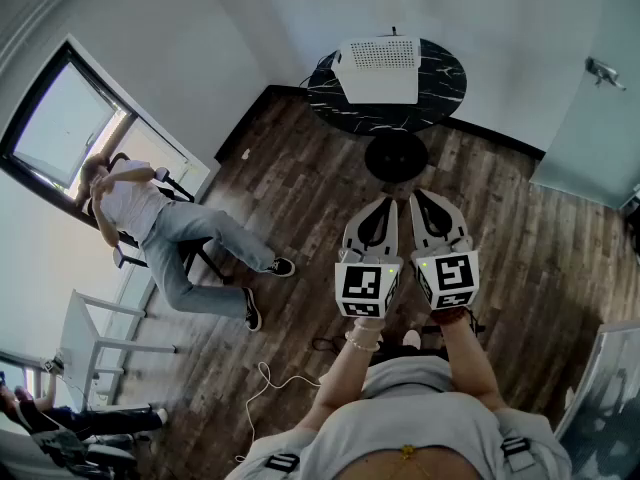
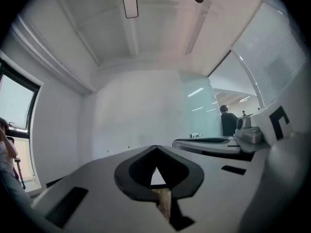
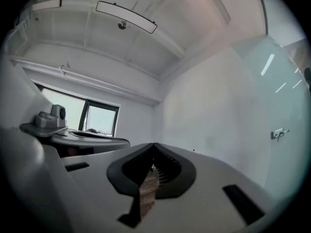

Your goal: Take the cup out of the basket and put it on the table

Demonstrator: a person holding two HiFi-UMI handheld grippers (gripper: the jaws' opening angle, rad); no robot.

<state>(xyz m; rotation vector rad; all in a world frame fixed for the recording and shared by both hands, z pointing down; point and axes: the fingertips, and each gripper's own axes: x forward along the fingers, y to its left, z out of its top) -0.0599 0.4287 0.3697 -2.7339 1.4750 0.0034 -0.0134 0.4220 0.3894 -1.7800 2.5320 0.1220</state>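
Head view, from the left: a seated person [image 1: 150,213] by the window [image 1: 65,118] is well away from the round black marble table [image 1: 440,88]. Short of the table, the left gripper [image 1: 380,208] and right gripper [image 1: 425,203] are held side by side, each pinched together on nothing and aimed at it, likely a ready pose before reaching. A white perforated basket [image 1: 378,68] stands on the table. No cup shows; presumably it sits inside. Dark plank floor [image 1: 300,188] and pale walls surround the table.

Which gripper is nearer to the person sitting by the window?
Left. The left gripper is on the side toward the seated person; the right gripper is just beyond it, farther away.
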